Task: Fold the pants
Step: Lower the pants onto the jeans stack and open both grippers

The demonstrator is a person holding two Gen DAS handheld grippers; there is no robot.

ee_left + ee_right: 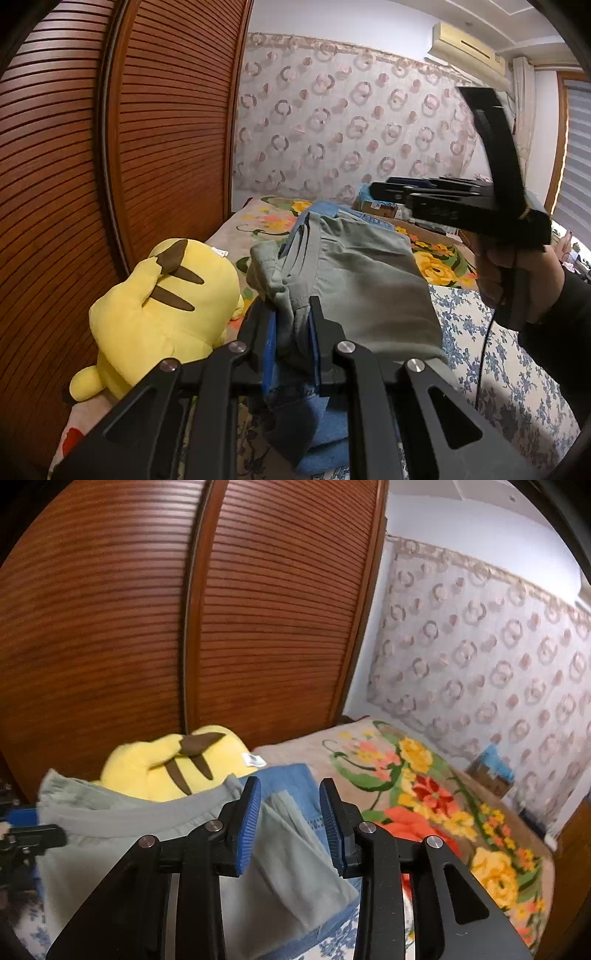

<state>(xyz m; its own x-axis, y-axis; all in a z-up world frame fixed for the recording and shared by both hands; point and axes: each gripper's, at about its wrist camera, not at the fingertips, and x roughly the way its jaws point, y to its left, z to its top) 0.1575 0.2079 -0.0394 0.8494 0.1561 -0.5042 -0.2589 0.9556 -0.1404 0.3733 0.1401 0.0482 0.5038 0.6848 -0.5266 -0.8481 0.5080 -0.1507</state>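
Note:
Folded grey-green pants (362,288) lie on top of a blue denim garment (306,435) on the bed. My left gripper (291,325) is shut on a bunched edge of the grey-green pants, with cloth pinched between its blue pads. In the right wrist view the same pants (110,849) spread below my right gripper (290,812), whose blue pads stand apart above the cloth without pressing it. The right gripper (376,192), held by a hand in a dark sleeve, hovers over the far side of the pants. The left gripper (37,834) shows at the pants' left edge.
A yellow plush toy (162,306) lies right beside the pants, against the slatted wooden wardrobe doors (147,129). A floral blanket (424,794) covers the far part of the bed, and a blue-flowered sheet (498,362) the near part. Boxes (388,210) stand by the patterned curtain.

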